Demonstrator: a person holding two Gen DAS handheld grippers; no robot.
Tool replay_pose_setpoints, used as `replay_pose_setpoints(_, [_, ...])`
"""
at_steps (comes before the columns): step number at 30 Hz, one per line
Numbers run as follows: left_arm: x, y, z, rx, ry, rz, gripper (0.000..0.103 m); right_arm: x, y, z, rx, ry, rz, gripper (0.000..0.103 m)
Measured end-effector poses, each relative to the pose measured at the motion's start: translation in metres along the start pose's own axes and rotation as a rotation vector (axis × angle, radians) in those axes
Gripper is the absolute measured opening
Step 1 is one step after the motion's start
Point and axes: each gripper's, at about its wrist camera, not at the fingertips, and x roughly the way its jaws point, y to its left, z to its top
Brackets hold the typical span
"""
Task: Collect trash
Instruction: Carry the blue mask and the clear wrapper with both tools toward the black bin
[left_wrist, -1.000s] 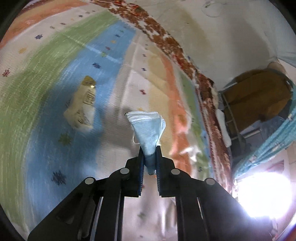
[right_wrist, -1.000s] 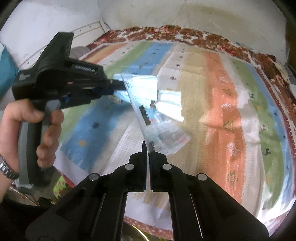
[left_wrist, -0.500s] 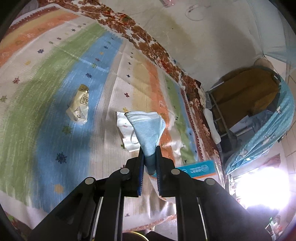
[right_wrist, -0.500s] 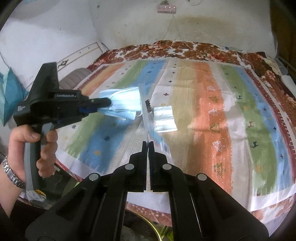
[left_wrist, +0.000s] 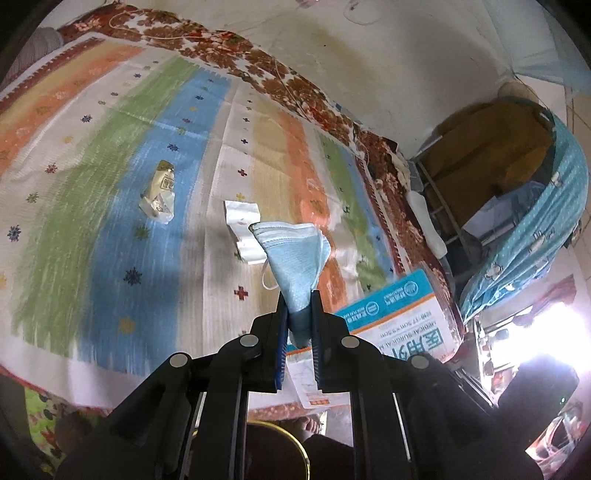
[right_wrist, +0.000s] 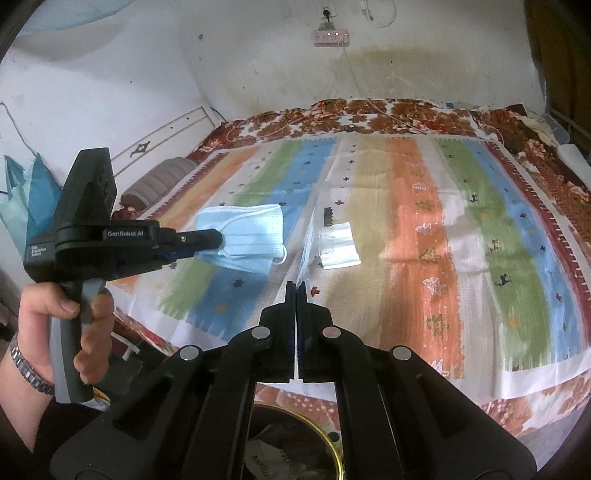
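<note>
While above the striped bedspread (right_wrist: 424, 229): left gripper (left_wrist: 298, 295) clamped on face mask (left_wrist: 295, 254); right gripper (right_wrist: 296, 286) clamped on clear wrapper (right_wrist: 308, 236).

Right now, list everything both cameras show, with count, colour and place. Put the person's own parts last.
face mask: one, light blue, clamped in the left gripper above the bed
mask packet: one, clear with teal print, pinched in the right gripper
flat wrapper: one, white, lying mid-bed on the cover
crumpled wrapper: one, cream, lying on a blue stripe
bed cover: one, striped orange, green, blue and beige
bolster: one, grey striped, far left corner of the bed
power strip: one, pink, on the wall
bin: one, gold rim, below the grippers
left gripper: black, shut on the mask
right gripper: black, shut on the packet
left hand: one, around the left gripper's handle
</note>
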Motion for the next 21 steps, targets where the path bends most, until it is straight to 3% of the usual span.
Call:
replay_pose_setpoints(9, [-0.025,-0.024,-0.028,0.08,0.0,0.032,0.01,-0.026,0.005,-0.016,0.009,-0.023,0.017,0.0])
replay_pose_setpoints(13, [-0.038,-0.024,-0.041,0.042,-0.021,0.031,0.009,-0.039,0.009,-0.024,0.01,-0.038,0.019,0.0])
replay_pose_setpoints(21, [-0.045,-0.02,-0.072,0.005,0.017,0.051,0.009,-0.053,0.018,-0.04,-0.004,-0.044,0.026,0.0])
